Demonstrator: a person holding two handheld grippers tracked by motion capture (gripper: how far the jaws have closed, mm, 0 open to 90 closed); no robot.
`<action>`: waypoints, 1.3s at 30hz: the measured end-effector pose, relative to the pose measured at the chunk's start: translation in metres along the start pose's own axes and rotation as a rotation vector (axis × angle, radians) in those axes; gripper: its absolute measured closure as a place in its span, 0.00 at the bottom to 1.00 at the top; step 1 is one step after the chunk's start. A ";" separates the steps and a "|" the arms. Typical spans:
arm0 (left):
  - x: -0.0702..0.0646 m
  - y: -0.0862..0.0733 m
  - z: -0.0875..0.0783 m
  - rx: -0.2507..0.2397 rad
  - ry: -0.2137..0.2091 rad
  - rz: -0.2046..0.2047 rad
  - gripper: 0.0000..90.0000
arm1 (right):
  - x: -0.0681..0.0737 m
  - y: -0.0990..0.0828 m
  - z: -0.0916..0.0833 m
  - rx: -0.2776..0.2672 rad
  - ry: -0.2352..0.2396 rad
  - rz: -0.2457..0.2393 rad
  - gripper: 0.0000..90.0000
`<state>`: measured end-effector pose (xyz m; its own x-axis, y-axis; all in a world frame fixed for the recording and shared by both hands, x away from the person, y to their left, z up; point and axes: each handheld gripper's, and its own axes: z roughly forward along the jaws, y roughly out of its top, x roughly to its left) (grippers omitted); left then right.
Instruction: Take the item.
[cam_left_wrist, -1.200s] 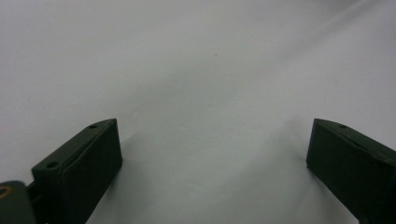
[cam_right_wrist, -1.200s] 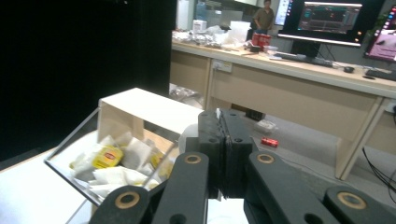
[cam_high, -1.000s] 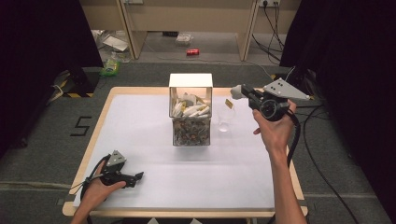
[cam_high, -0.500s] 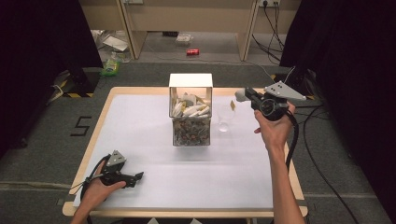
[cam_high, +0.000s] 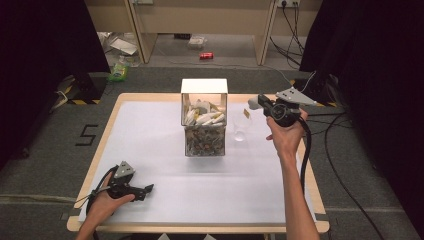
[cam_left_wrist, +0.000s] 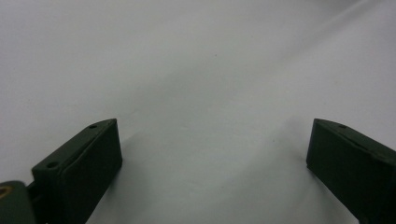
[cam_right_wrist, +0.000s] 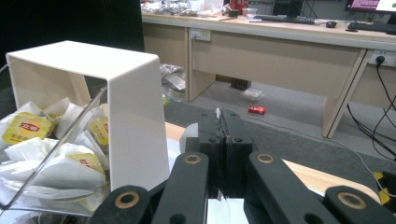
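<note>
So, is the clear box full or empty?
Nearly full: the box holds tea bags piled almost to its top.

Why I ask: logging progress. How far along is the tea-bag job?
Done: a tea bag is out of the clear box, pinched by the right gripper. In hand: it hangs by the glass. Left: probably lowering it in. The left gripper lies open, idle.

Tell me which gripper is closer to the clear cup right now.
Right. The right gripper hangs just above and beside the clear cup, next to the tea bag box. The left gripper rests at the table's near left corner, far off.
</note>
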<state>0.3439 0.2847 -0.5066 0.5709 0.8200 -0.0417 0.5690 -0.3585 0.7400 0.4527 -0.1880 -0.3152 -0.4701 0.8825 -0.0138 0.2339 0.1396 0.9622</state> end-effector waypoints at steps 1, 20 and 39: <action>0.000 0.000 0.000 0.000 0.000 0.000 0.03 | 0.000 0.000 0.000 0.000 0.000 0.000 0.99; 0.000 0.000 0.000 -0.002 -0.002 -0.002 0.03 | -0.002 -0.010 0.030 0.049 -0.039 0.003 0.99; 0.000 0.000 0.000 -0.003 -0.004 -0.006 0.03 | -0.004 -0.025 0.055 0.108 -0.061 0.008 0.99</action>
<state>0.3439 0.2851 -0.5067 0.5700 0.8202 -0.0490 0.5707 -0.3524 0.7417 0.4955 -0.1699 -0.3537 -0.4161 0.9090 -0.0258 0.3294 0.1771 0.9274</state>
